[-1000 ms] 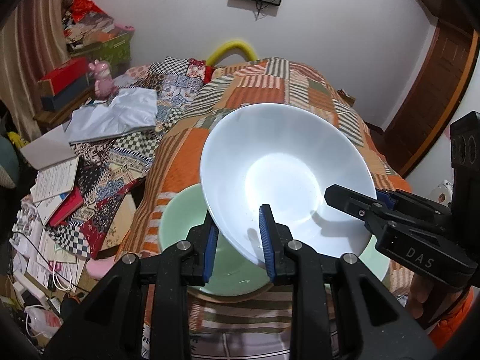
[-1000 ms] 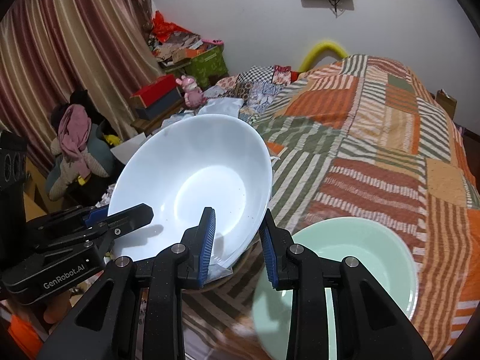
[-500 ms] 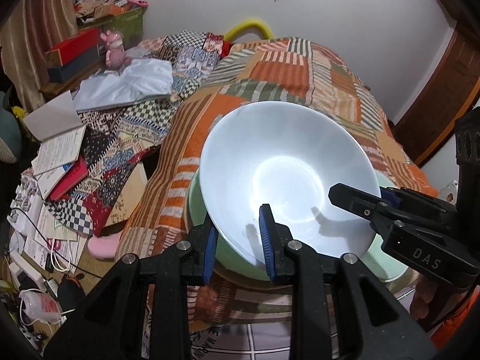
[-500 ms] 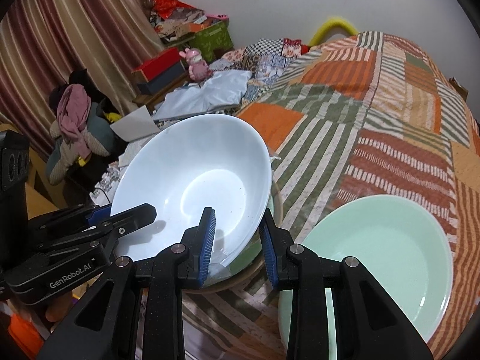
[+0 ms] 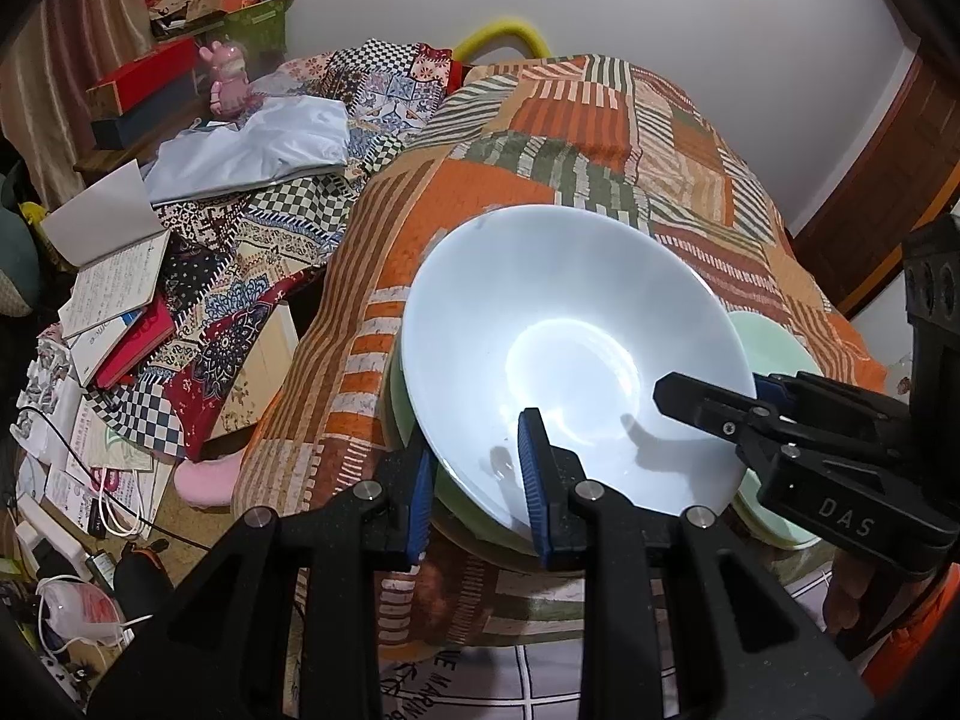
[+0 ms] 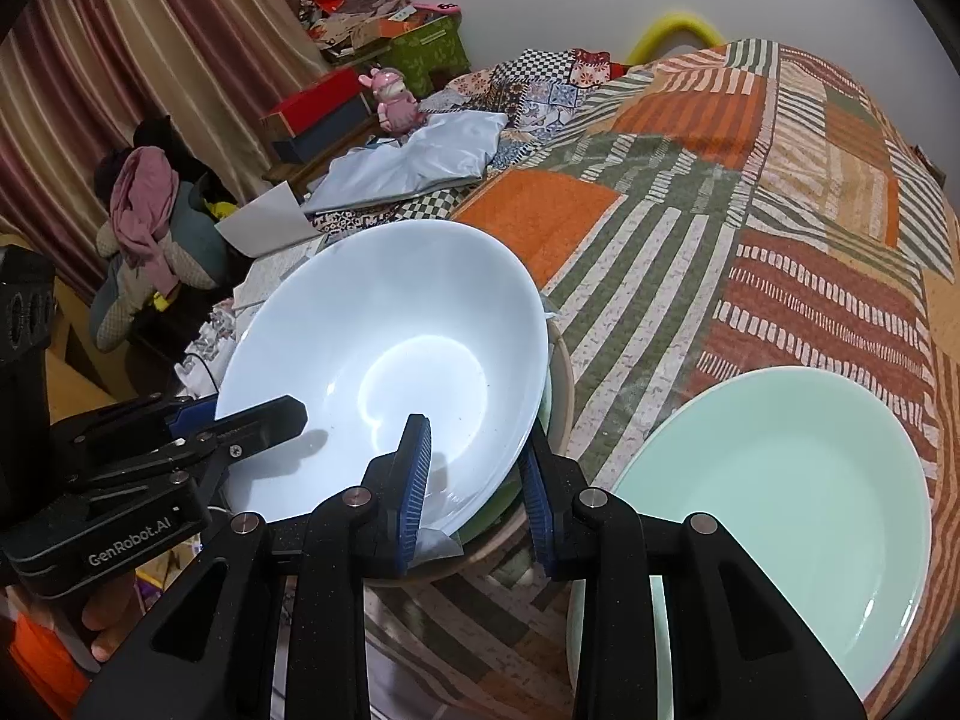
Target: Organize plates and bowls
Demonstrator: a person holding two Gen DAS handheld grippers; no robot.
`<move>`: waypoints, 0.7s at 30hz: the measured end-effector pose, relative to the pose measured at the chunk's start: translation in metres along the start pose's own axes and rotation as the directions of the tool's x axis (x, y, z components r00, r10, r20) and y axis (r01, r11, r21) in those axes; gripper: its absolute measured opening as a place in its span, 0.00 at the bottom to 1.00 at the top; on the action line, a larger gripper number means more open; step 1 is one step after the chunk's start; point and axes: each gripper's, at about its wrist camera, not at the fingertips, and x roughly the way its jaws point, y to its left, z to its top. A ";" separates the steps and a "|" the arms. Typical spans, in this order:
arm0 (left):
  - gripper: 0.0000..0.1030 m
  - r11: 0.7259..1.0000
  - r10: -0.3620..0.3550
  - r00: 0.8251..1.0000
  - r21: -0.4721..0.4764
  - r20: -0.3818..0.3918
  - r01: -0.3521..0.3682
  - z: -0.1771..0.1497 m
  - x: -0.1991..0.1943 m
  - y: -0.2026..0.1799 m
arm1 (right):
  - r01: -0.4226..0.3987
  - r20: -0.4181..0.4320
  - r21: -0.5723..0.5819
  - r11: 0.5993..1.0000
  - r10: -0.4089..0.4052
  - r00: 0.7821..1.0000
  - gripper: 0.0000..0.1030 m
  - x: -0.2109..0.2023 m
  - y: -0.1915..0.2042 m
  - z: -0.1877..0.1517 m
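Note:
Both grippers hold a wide white bowl (image 5: 570,360) by its rim, tilted. My left gripper (image 5: 477,489) is shut on the near rim in the left wrist view. The right gripper (image 5: 714,387) clamps the rim at the right. In the right wrist view my right gripper (image 6: 474,480) is shut on the white bowl (image 6: 390,348), and the left gripper (image 6: 258,420) bites the rim at the left. Just beneath the bowl lies a green bowl (image 5: 405,414) in a tan dish (image 6: 561,384). A mint green plate (image 6: 780,480) lies on the bed to the right.
The dishes sit near the front edge of a bed with an orange and green patchwork cover (image 6: 720,210). Left of the bed are books and papers (image 5: 114,300), a silver bag (image 5: 252,144) and boxes (image 6: 318,108). Cables lie on the floor (image 5: 90,570).
Both grippers have come down with the white bowl. It now covers most of the green bowl, which showed more below it before. The grip on the rim is unchanged.

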 end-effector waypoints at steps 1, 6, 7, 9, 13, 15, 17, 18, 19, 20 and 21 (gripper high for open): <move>0.26 1.000 0.001 1.000 0.000 -0.007 -0.001 0.000 0.001 0.000 | 0.000 -0.003 -0.002 1.000 0.000 1.000 0.26 -0.001 -0.001 0.001; 0.26 1.000 0.007 1.000 0.001 -0.024 -0.007 -0.001 0.007 0.000 | -0.003 -0.006 -0.007 1.000 0.003 1.000 0.26 -0.003 -0.003 0.000; 0.26 1.000 0.009 1.000 0.000 -0.026 -0.009 -0.001 0.008 -0.001 | -0.003 -0.004 -0.009 1.000 0.003 1.000 0.27 -0.004 -0.004 0.000; 0.26 1.000 0.011 1.000 -0.003 -0.029 -0.012 -0.001 0.009 -0.001 | -0.003 0.003 -0.015 1.000 0.003 1.000 0.27 -0.008 -0.005 -0.001; 0.26 1.000 0.023 0.999 -0.003 -0.038 -0.023 0.002 0.011 -0.002 | -0.002 0.012 -0.025 1.000 0.003 1.000 0.27 -0.010 -0.006 -0.001; 0.26 1.000 0.030 0.999 0.002 -0.043 -0.030 0.003 0.012 -0.004 | -0.004 0.013 -0.024 1.000 0.004 1.000 0.27 -0.009 -0.007 -0.002; 0.26 0.999 0.037 0.998 0.008 -0.045 -0.036 0.005 0.012 -0.006 | -0.010 0.013 -0.017 1.000 0.010 1.000 0.27 -0.009 -0.009 -0.003; 0.26 0.999 0.042 0.998 0.011 -0.046 -0.042 0.006 0.011 -0.007 | -0.014 0.013 -0.011 1.000 0.015 1.000 0.27 -0.010 -0.011 -0.004; 0.26 0.999 0.046 0.998 0.012 -0.047 -0.045 0.007 0.011 -0.008 | -0.017 0.013 -0.007 1.000 0.017 1.000 0.27 -0.010 -0.012 -0.005; 0.26 0.999 0.048 0.998 0.013 -0.048 -0.047 0.008 0.010 -0.008 | -0.020 0.012 -0.005 1.000 0.020 1.000 0.27 -0.011 -0.013 -0.006; 0.26 0.999 0.051 0.997 0.013 -0.050 -0.050 0.009 0.009 -0.008 | -0.023 0.011 -0.004 1.000 0.023 1.000 0.27 -0.011 -0.013 -0.006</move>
